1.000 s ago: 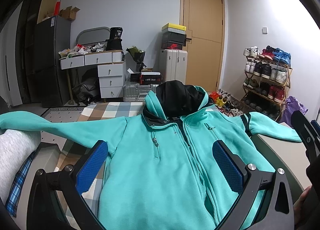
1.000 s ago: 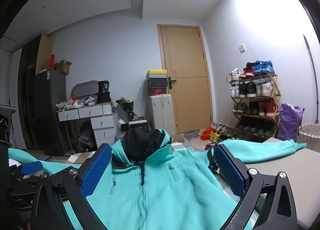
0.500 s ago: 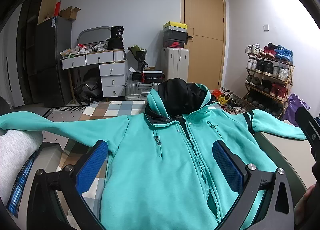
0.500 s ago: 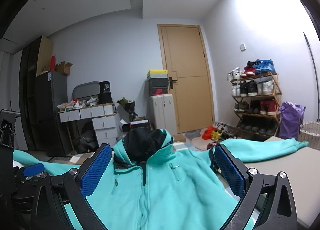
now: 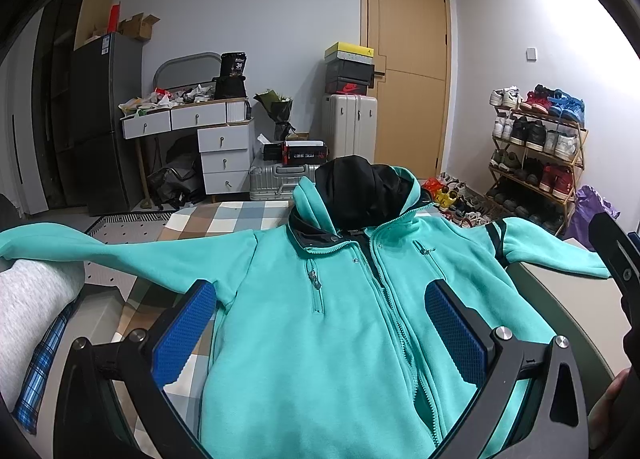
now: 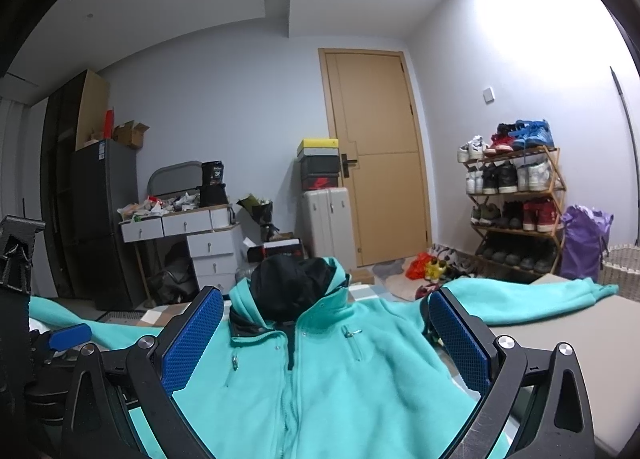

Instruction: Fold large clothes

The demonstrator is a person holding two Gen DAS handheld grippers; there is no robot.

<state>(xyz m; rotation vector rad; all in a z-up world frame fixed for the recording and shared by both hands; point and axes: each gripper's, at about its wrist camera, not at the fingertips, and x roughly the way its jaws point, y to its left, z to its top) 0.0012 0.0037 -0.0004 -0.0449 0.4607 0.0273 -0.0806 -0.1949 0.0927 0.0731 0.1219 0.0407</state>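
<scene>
Cluttered bedroom behind — on the bed (image 5: 560,299) lies a teal hooded jacket (image 5: 320,319), front up, sleeves spread, beneath the left gripper (image 5: 320,323) and right gripper (image 6: 324,335), both spread wide, empty.

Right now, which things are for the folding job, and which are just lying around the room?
For the job:
teal jacket, spread flat
left gripper, open
right gripper, open

Just lying about:
shoe rack
suitcase
shoe boxes
white drawers
purple bag
</scene>
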